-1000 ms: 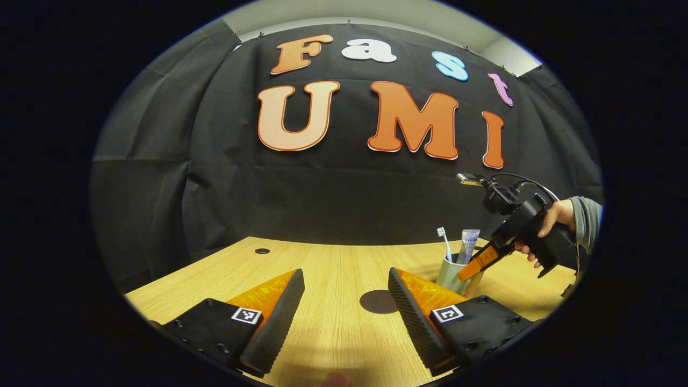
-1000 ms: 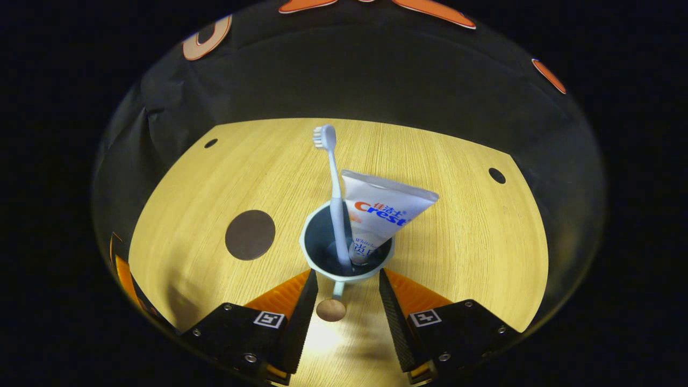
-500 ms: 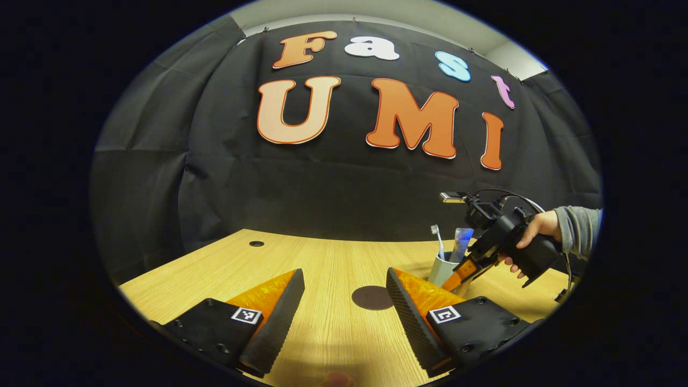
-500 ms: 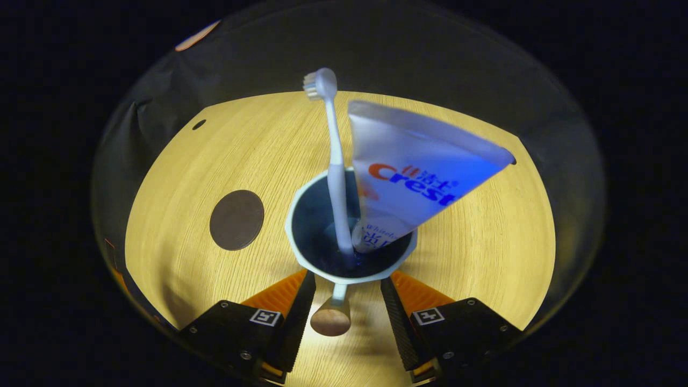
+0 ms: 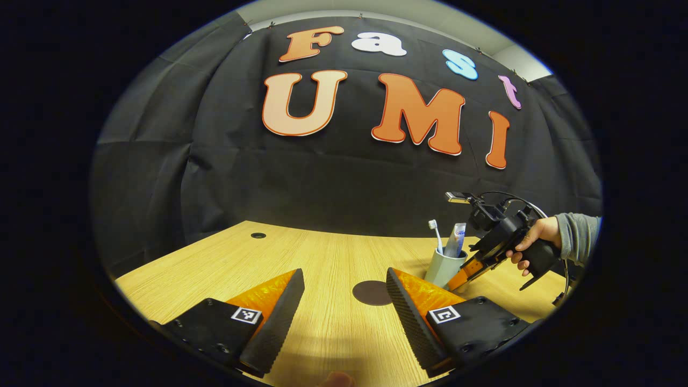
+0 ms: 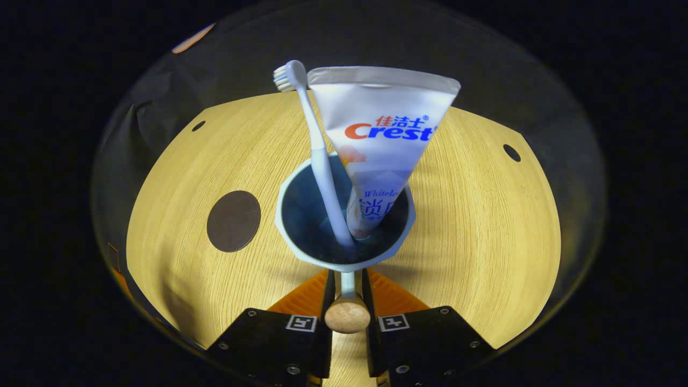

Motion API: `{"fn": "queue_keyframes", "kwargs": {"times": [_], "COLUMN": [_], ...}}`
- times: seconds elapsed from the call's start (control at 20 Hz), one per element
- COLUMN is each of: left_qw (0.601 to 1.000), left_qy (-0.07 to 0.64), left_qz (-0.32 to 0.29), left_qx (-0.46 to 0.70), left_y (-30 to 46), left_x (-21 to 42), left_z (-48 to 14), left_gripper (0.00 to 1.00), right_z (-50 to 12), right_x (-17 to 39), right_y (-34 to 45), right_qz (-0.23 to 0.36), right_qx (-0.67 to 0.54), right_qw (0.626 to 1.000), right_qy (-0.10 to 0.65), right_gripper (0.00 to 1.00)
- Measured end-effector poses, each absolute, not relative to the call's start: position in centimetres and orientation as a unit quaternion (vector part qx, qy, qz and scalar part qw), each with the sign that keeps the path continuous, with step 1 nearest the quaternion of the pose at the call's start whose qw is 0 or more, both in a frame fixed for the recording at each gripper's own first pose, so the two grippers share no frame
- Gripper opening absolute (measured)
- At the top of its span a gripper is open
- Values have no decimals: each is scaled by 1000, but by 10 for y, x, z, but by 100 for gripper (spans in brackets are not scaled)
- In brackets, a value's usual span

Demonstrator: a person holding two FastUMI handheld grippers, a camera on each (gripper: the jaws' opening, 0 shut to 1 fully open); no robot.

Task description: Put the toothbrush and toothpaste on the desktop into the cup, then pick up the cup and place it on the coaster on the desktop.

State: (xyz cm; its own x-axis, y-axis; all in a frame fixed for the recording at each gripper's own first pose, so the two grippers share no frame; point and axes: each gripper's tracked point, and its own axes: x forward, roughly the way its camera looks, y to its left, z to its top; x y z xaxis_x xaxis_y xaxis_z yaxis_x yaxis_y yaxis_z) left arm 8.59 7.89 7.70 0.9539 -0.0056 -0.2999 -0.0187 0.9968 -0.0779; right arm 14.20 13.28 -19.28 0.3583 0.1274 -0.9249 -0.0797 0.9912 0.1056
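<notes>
Coaster (image 6: 234, 221) lies flat on the wooden desktop (image 6: 473, 226), left of the cup (image 6: 345, 252) holding toothbrush (image 6: 317, 145) and toothpaste (image 6: 384, 134). Right gripper (image 6: 347, 285) pinches its thin handle (image 6: 348, 280); rigid, top-heavy, likely tippy. Left gripper (image 5: 344, 301) hangs wide.

You can read "Crest" on the toothpaste (image 6: 382, 145) tube standing in the cup (image 6: 344, 258), with Chinese characters above it and "White" partly visible lower down
</notes>
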Motion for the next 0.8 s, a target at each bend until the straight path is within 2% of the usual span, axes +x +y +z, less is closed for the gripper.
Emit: {"fn": "queue_keyframes", "kwargs": {"times": [0.05, 0.1, 0.15, 0.8], "left_qw": [988, 987, 987, 986], "left_qy": [153, 154, 155, 165], "left_qz": [3, 4, 5, 1], "left_qx": [-37, -35, -34, -28], "left_y": [78, 80, 80, 72], "left_x": [85, 84, 84, 82], "left_z": [77, 76, 76, 67], "left_gripper": [97, 97, 97, 97], "right_z": [-192, -193, -194, -192], "right_x": [143, 143, 144, 153], "right_y": [133, 134, 136, 137], "right_qz": [63, 65, 70, 102], "right_qx": [21, 21, 23, 21], "right_qw": [825, 827, 829, 850], "right_qy": [561, 558, 554, 516], "right_gripper": [27, 21, 25, 25]}}
